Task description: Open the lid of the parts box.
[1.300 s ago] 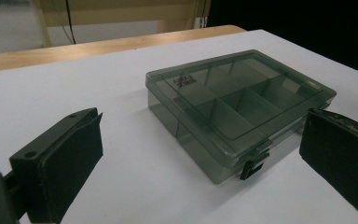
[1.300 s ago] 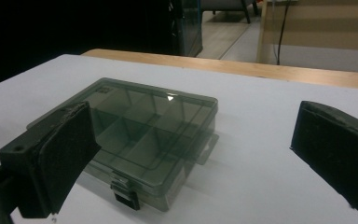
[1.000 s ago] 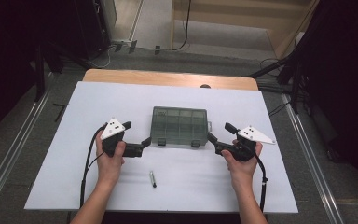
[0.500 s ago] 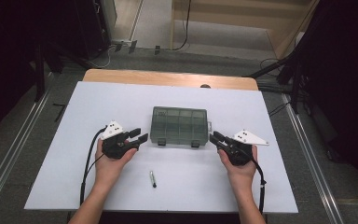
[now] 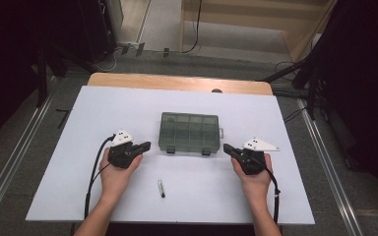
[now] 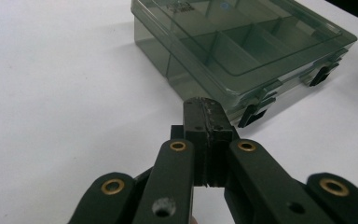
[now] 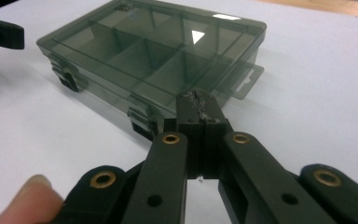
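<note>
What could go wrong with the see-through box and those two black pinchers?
1. The box lies loose on the table, so a push from the left gripper alone might slide it.
2. Both grippers have just closed with nothing between them; the right gripper must open again to grab a latch.
3. The small pen-like thing lies near the hands and might get knocked.

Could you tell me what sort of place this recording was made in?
Probably a lab or studio set up for recording. A white board on a wooden table carries a clear compartment box, black curtains flank it, and cables trail across a bare floor.
</note>
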Tool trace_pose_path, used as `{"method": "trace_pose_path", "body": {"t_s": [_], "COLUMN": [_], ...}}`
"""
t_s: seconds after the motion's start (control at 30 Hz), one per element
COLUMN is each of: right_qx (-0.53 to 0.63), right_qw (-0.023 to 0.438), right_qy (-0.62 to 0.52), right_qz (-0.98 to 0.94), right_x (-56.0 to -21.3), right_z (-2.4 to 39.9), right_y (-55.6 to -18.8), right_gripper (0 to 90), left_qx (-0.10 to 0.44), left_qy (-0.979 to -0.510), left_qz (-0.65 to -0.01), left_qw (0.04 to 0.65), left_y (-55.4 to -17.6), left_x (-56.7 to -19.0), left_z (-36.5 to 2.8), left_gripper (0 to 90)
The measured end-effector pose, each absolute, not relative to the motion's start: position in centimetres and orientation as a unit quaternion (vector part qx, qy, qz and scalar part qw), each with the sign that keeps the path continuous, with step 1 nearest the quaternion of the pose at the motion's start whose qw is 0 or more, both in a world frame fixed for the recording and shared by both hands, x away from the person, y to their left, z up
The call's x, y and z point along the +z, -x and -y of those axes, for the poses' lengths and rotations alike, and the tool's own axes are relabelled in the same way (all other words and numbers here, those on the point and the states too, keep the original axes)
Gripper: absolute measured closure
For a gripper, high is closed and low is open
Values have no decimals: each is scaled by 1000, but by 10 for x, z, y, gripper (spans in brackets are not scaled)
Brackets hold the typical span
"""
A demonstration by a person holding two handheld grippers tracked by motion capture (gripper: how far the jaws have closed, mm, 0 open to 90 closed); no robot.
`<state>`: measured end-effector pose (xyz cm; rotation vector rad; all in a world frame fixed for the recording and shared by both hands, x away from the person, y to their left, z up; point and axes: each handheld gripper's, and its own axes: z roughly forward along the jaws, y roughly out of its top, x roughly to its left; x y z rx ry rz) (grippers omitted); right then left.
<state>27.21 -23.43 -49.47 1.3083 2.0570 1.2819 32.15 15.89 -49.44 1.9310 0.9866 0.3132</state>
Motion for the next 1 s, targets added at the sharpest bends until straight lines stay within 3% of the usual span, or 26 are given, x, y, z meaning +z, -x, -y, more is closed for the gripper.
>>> {"method": "trace_pose_path", "body": {"t_s": [1.0], "right_qx": [395], "right_qw": [192], "right_qy": [-461], "right_qz": [-771], "right_x": [-512], "right_z": [223], "right_y": [-282], "right_gripper": [900], "left_qx": [107], "left_qy": [-795], "left_qz": [-391], "left_qw": [451], "left_y": [-327], "left_x": [-504], "left_z": [-148], "left_gripper": [898]}}
